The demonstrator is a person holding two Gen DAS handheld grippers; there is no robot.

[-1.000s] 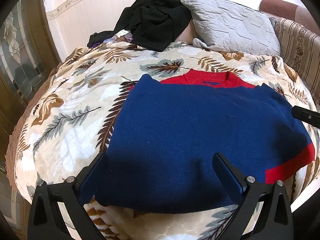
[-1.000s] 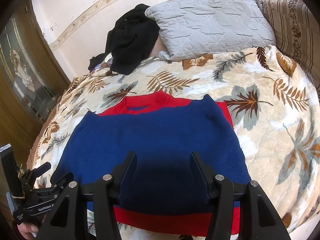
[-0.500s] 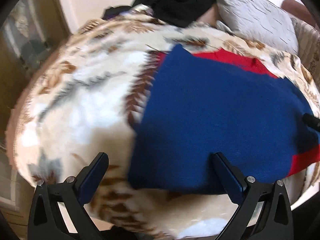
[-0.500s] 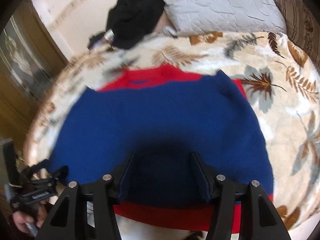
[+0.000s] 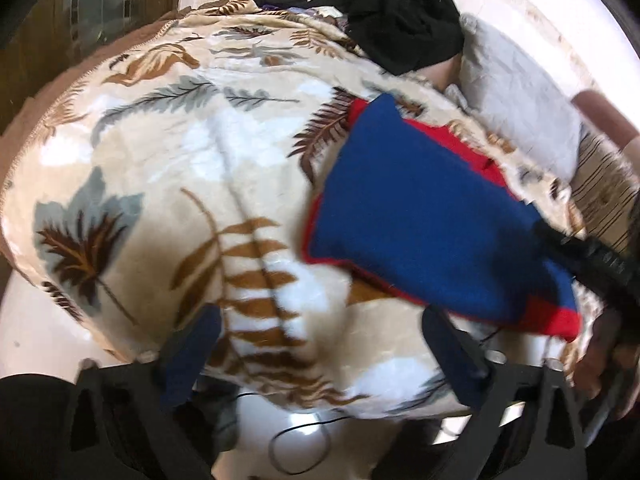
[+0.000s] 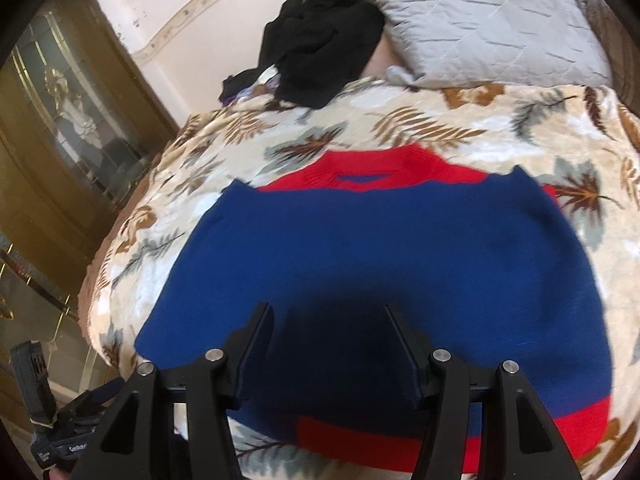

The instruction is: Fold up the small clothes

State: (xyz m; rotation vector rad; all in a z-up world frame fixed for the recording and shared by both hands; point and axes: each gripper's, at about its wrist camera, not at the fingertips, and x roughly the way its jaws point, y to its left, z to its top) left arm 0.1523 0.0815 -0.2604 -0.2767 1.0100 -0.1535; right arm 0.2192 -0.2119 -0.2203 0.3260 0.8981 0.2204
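At the far left of the right wrist view stands a dark wooden cabinet (image 6: 52,152) with glass panels and gilt trim, set against a pale wall (image 6: 168,4) that carries a moulded border strip. Below the cabinet, in the lower left corner, the left gripper (image 5: 320,356) shows as a black device held in a hand, too cropped there to read. In its own view its two fingers stand wide and are closing, with only the bedspread (image 5: 168,152) between them and no cloth caught; the sweater lies up and to the right of them. The picture is blurred by motion. A pale floor (image 5: 36,328) shows below the bed's edge.

The bedspread is cream, printed with brown and grey leaves, and it covers the whole bed. On it, near the front edge, the blue sweater (image 6: 380,272) lies flat, its red collar toward the pillow and a red hem band toward the camera. The right gripper (image 6: 330,344) hangs over the sweater's lower middle, its fingers parted about halfway and closing; whether the pads touch the knit I cannot tell.

Behind the sweater, a heap of black clothing (image 6: 320,52) lies at the head of the bed, just beside a grey quilted pillow (image 6: 488,24). At the far right a striped brown cloth (image 5: 600,200) lies along the bed's edge.
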